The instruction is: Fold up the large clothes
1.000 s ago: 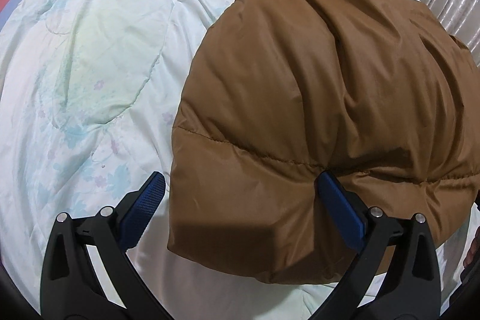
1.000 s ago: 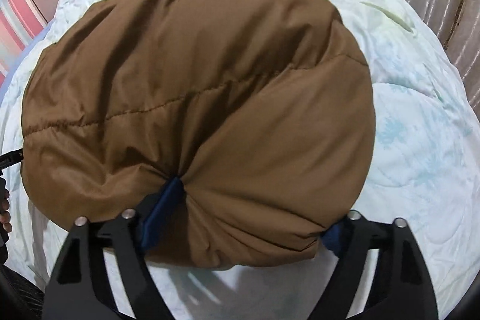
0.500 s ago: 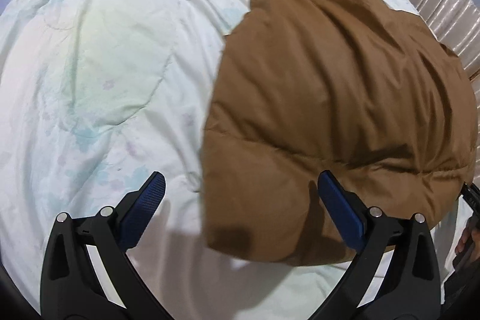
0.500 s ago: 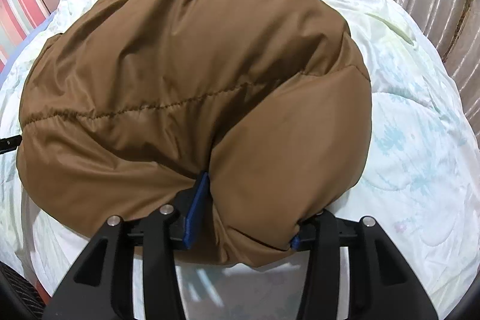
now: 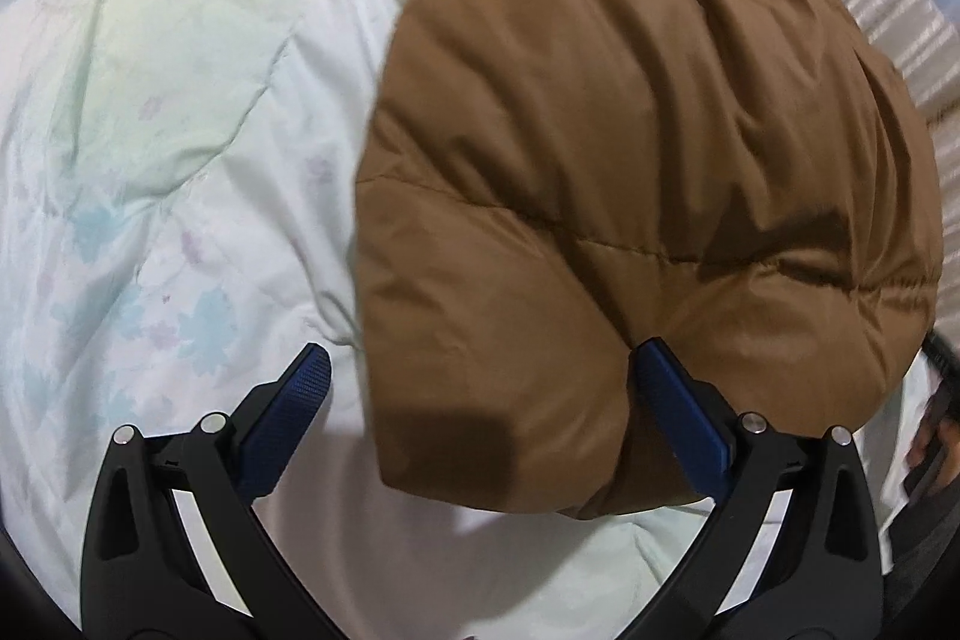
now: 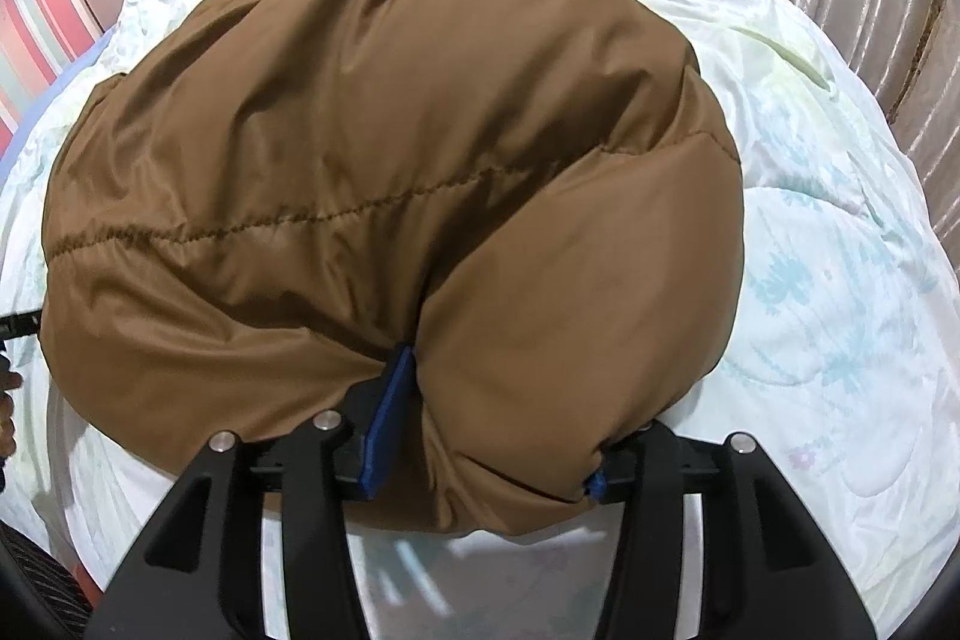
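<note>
Puffy brown quilted jacket (image 6: pixel 390 172): uniform brown, matching stitching. Pale mint quilted bedspread (image 5: pixel 156 196): faint blue and lilac floral print. Black grippers, blue pads (image 5: pixel 303 388)

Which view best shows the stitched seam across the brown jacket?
The right wrist view: the seam runs sharp across the brown jacket. The left wrist view is blurred and shows the seam only faintly.
</note>
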The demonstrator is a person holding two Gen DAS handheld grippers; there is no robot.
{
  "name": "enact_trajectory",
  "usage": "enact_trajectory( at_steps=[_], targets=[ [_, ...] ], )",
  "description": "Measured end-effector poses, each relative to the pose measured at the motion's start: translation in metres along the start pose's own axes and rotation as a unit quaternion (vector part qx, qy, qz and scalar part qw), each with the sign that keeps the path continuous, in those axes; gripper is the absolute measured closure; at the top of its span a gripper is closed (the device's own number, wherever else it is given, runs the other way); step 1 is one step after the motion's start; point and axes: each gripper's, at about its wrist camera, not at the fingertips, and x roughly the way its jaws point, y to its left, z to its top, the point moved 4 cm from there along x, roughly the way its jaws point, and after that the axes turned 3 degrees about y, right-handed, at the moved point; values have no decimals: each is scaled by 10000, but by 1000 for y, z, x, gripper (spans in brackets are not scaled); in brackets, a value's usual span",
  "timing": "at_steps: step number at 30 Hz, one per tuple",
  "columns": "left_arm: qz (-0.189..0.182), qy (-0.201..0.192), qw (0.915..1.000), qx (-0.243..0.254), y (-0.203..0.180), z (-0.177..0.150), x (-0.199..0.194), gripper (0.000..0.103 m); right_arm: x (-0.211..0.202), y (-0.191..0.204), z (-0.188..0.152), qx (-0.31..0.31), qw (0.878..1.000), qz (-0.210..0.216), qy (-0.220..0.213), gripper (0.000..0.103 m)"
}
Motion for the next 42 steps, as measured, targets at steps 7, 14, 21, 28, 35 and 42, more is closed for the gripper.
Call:
enact_trajectory(
  at_steps=[7, 14, 21, 28, 35, 42],
  targets=[
    [-315, 253, 9992, 73, -9, -1, 13, 3, 1, -2, 2, 95, 9999, 55, -4, 51],
    [-49, 73, 9984, 559, -32, 0, 8, 6, 3, -2, 4, 124, 9999, 28, -16, 49],
    [-94, -40, 9974, 714, -53, 4, 0, 27, 7, -3, 9, 146, 9999, 36, 10, 45],
    [144, -256, 9958, 869, -96, -13, -10, 55, 9, 0, 14, 108, 9998, -94, 112, 47],
    [275, -307, 9952, 886, -115, -19, -17, 57, 7, 13, 16, 1, 9995, -307, 79, 53],
    [257, -312, 9950, 912, -97, -7, -18, 57, 6, 23, 18, -108, 9988, -474, 59, 63]
  ],
)
